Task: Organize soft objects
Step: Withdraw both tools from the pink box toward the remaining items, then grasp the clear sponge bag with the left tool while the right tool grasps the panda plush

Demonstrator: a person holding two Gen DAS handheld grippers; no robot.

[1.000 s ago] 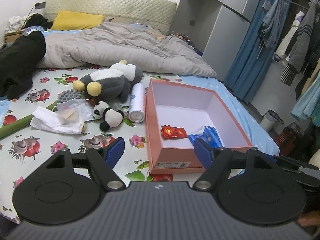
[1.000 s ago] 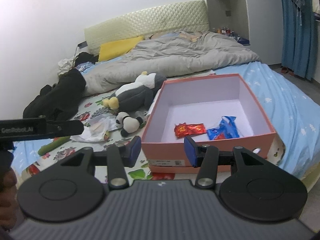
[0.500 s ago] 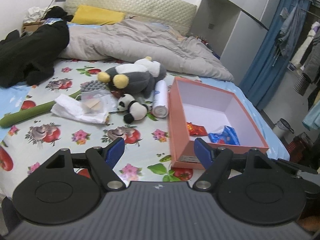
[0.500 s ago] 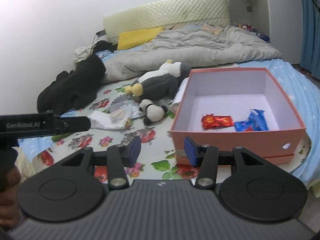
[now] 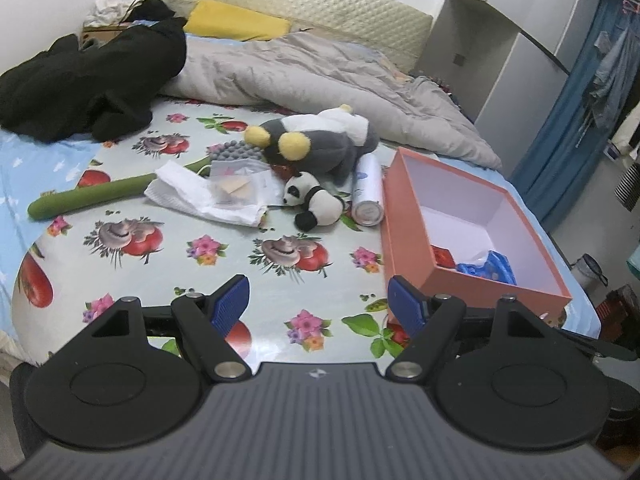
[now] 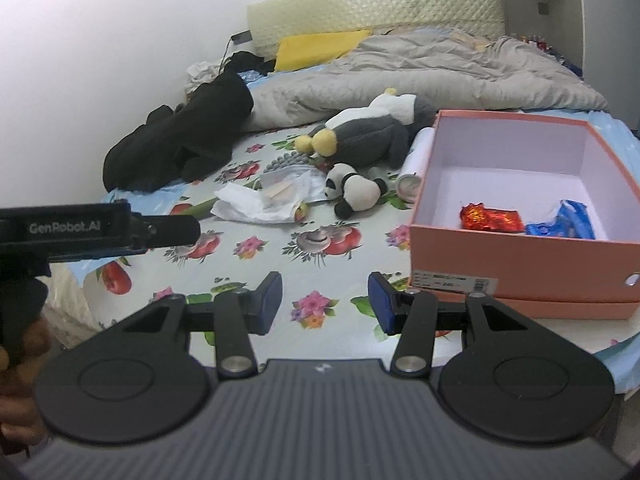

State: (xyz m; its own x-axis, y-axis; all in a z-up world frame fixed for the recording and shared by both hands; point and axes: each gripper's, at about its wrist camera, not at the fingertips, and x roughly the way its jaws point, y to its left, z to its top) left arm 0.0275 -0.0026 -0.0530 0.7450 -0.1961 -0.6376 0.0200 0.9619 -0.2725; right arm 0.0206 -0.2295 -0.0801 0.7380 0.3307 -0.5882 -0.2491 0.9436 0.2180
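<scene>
Grippers at the near edge of a bed with a fruit-and-flower sheet, both empty. Left gripper: blue-padded fingers spread wide, nothing between them, held above the sheet. Right gripper: fingers likewise apart and empty, though set somewhat narrower than the left pair. Small panda plush lies on its side on the sheet, well ahead of both grippers and apart from them; seen from the left wrist it sits almost straight ahead, while from the right wrist it sits slightly right of centre. Behind it, touching or nearly so, lies a large grey-and-white plush with yellow feet. A white cylinder rests between the panda and an open pink box, which stands to the right of both grippers and holds a red packet and a blue packet. Crumpled white paper and a green roll lie left of the panda.
</scene>
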